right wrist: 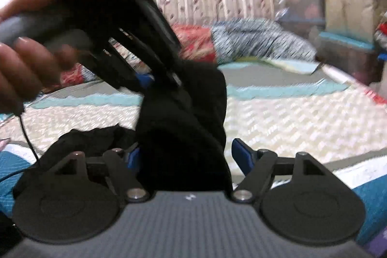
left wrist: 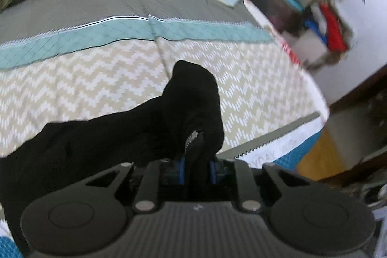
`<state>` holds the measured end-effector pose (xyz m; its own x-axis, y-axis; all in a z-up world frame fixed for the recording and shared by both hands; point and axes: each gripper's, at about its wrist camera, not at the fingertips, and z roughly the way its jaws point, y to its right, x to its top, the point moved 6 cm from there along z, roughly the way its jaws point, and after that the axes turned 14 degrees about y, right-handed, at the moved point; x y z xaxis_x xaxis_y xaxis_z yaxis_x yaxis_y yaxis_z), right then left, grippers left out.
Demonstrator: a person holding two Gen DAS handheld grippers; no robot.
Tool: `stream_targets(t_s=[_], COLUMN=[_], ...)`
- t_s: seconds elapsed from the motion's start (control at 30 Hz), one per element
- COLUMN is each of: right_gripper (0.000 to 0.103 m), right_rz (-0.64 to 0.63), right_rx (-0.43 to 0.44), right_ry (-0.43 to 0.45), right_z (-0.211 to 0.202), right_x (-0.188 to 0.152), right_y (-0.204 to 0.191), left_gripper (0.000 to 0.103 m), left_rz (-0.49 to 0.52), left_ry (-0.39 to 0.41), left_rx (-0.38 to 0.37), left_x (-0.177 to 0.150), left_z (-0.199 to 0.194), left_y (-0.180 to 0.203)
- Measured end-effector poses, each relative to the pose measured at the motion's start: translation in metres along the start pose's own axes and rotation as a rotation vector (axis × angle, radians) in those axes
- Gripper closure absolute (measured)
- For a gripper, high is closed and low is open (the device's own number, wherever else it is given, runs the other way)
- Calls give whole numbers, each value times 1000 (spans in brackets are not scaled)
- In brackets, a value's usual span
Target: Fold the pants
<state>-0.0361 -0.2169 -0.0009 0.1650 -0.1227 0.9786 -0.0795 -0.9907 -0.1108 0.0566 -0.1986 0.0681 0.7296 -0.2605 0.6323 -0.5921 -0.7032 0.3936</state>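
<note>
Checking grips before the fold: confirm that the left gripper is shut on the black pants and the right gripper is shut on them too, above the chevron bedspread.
Wrong on the right gripper: the right wrist view shows its jaws apart, the black pants between them but unpinched. The left gripper is shut on the pants, as the left wrist view shows, above the chevron bedspread.

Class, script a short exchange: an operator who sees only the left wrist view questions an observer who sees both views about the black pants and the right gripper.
Operator: My left gripper is shut on the black pants. Where is the right gripper?
Observer: The right gripper is below the left one, jaws open, with the hanging cloth between them.
Operator: Where is the rest of the pants?
Observer: It lies in a loose heap on the bed quilt, left of the right gripper.
</note>
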Motion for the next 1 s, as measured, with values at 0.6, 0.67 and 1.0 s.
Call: stream_targets(t_s=[0.6, 0.67, 1.0], right_gripper=[82, 76, 40], right_rz=[-382, -407, 36], right_rx=[435, 468, 571], right_ry=[-106, -198, -204], right_z=[16, 21, -12], right_x=[-24, -44, 15], right_y=[-193, -200, -140], left_gripper=[84, 72, 4], left_rz=[-418, -441, -488], left_ry=[177, 122, 306], left_rx=[161, 238, 136], left_x=[-85, -108, -107], left_z=[-104, -87, -112], left_y=[-221, -243, -251])
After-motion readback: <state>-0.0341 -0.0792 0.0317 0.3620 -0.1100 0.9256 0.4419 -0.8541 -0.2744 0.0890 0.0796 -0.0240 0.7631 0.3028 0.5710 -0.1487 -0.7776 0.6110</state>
